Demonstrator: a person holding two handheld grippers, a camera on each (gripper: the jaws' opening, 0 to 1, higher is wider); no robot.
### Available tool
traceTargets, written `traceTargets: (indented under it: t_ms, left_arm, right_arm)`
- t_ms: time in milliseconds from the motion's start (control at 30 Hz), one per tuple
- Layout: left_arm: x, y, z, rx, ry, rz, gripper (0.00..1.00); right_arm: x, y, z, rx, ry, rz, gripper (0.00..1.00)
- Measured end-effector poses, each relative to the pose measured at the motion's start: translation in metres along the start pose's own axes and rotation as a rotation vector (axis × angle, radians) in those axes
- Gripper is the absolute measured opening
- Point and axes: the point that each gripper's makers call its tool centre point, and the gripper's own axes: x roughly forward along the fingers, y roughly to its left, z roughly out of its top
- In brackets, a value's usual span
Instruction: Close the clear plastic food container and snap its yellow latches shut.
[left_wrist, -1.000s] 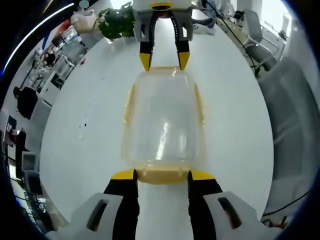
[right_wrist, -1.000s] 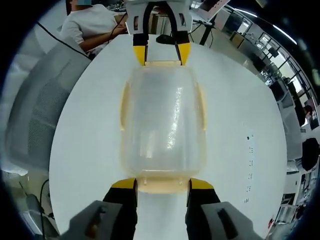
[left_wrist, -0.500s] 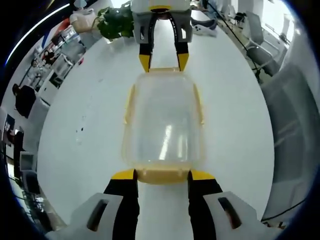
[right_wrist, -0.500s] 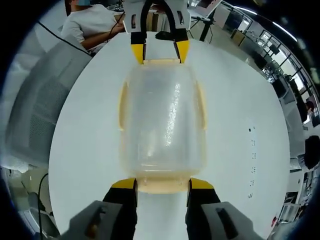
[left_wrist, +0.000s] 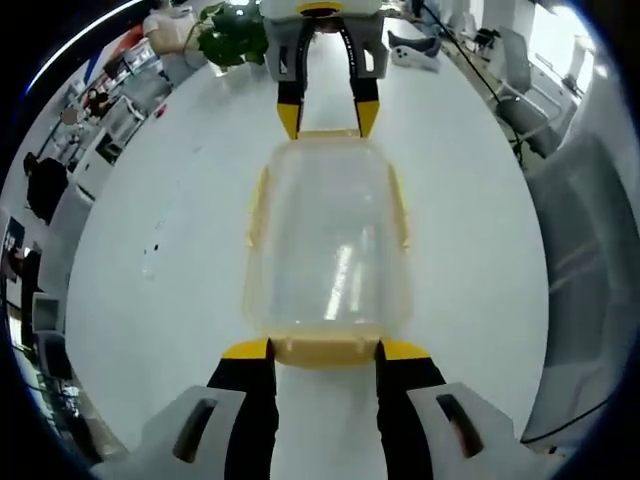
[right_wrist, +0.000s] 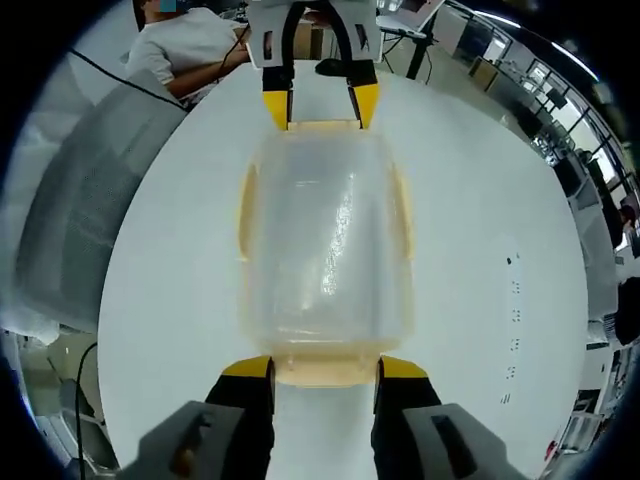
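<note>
No visible change, only slight camera shift

Between my black, yellow-tipped left gripper (left_wrist: 324, 350) and right gripper (right_wrist: 325, 368) I see the clear container (left_wrist: 328, 245), yellow latches (left_wrist: 323, 350), on a white table (left_wrist: 180, 250).

Open-plan office: desks (left_wrist: 120, 110), mesh chairs (right_wrist: 85, 200), potted plant (left_wrist: 232, 38).

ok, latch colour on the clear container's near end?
Yellow; the end latch on the container shows best in the left gripper view.
</note>
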Motion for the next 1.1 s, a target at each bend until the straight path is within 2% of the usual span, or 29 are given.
traceTargets:
  t_ms: [567, 633, 700, 967, 1033, 1067, 1100]
  left_arm:
    - [0.007, 0.005, -0.007, -0.016, -0.008, -0.036, 0.37]
    - [0.008, 0.008, -0.008, 0.012, -0.002, -0.024, 0.37]
    - [0.01, 0.004, -0.009, -0.023, 0.001, -0.052, 0.37]
    - [0.009, 0.003, -0.009, -0.018, -0.005, -0.052, 0.37]
    - [0.009, 0.004, -0.01, -0.009, -0.006, -0.046, 0.38]
    - [0.008, 0.003, -0.011, -0.007, -0.006, -0.046, 0.38]
    - [0.008, 0.003, -0.013, -0.004, -0.005, -0.045, 0.37]
  right_arm:
    - [0.004, -0.002, 0.002, 0.033, -0.017, 0.028, 0.36]
    - [0.003, -0.002, 0.003, 0.043, -0.026, 0.031, 0.36]
    - [0.003, -0.002, 0.004, 0.04, -0.026, 0.03, 0.36]
    - [0.004, -0.001, 0.004, 0.029, -0.036, 0.02, 0.37]
    - [0.003, 0.0, 0.003, 0.04, -0.052, 0.023, 0.39]
    - [0.004, 0.005, 0.003, 0.075, -0.06, 0.048, 0.44]
    - [0.004, 0.004, 0.001, 0.089, -0.062, 0.04, 0.54]
